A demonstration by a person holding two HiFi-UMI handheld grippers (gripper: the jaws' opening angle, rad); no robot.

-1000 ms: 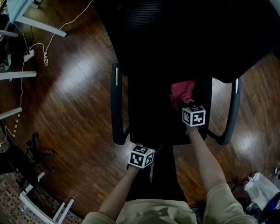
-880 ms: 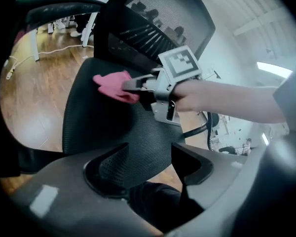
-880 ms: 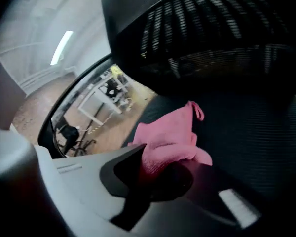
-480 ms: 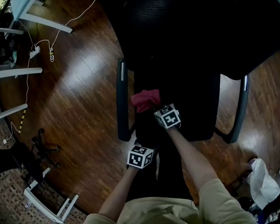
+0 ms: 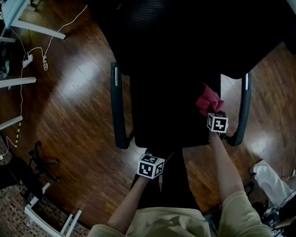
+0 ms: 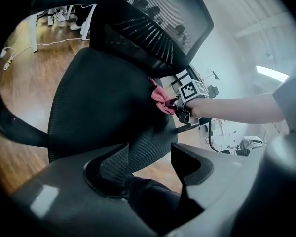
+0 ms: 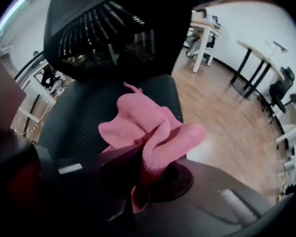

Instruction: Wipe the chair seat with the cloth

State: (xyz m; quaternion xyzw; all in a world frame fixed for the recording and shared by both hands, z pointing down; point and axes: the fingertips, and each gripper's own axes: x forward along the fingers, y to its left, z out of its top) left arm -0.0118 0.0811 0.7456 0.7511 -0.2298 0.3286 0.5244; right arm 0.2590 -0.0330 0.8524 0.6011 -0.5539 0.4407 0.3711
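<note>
1. The right gripper has its jaws clamped on the pink cloth. The cloth bunches out ahead of them over the right side of the chair seat, near the right armrest.
2. The left gripper stands wide open with nothing held, at the seat's front edge, well apart from the cloth.
3. Bare black mesh runs leftward to the left armrest, and the backrest rises close behind the cloth.

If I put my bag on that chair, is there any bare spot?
Most of the seat is bare: the whole stretch from the left armrest across to the pink cloth. It is crowded only at the right edge, where the right claw holds the cloth beside the right armrest. The open left claw hovers by the front edge.
</note>
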